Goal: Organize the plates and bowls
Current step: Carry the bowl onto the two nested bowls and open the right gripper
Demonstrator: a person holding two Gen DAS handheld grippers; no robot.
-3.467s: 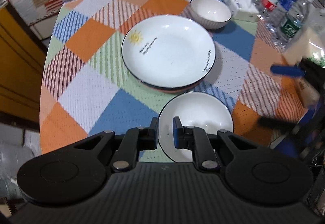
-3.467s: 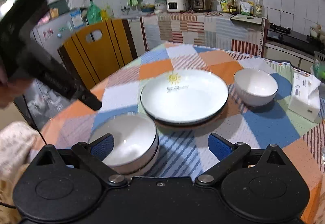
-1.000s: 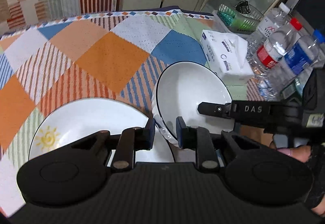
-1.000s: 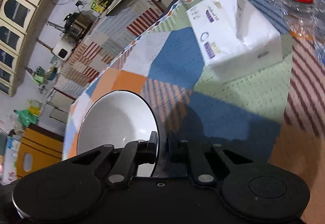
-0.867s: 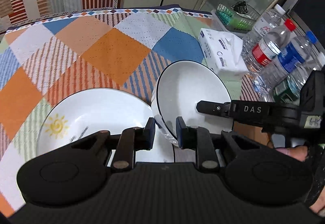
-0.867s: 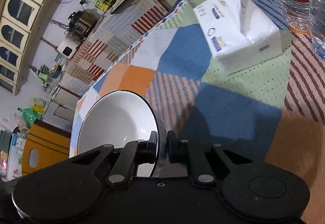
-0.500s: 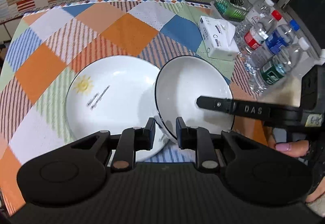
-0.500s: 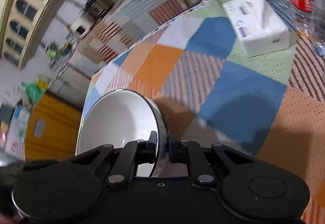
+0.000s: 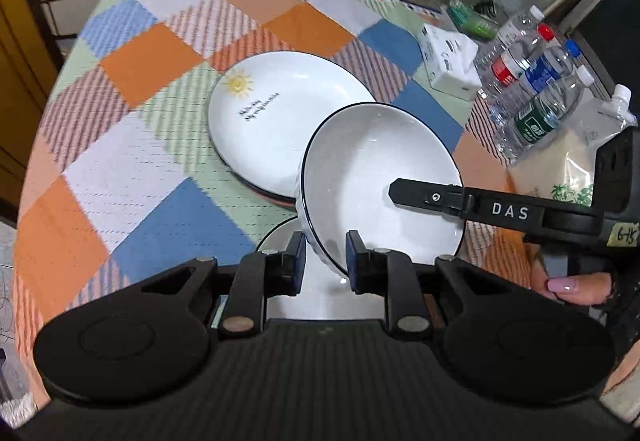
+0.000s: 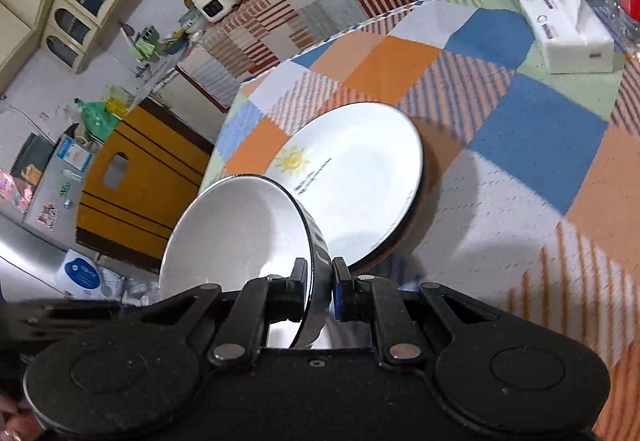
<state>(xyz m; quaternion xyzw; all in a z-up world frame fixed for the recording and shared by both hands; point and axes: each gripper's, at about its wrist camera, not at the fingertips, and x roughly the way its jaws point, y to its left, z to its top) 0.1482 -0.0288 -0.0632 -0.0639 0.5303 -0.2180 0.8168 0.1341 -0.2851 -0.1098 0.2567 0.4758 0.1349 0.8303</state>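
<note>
A white bowl (image 9: 372,177) is held tilted above the surface (image 9: 168,217), its rim pinched by the left gripper (image 9: 322,261) and the right gripper (image 10: 320,291) fingers.

Take the sun plate (image 9: 280,129) as the landmark: it lies on the counter (image 9: 160,217) near its middle, stacked on another plate whose rim shows beneath its near edge. The held bowl (image 9: 380,181) is tilted in the air just right of and nearer than the sun plate, overlapping that plate's near right rim, with a second bowl (image 9: 280,241) on the counter below it. The tissue box (image 9: 450,61) sits right of and behind the sun plate. The water bottles (image 9: 536,81) stand farther right, past the tissue box. Behind the bottles lies a basket (image 9: 468,17).
</note>
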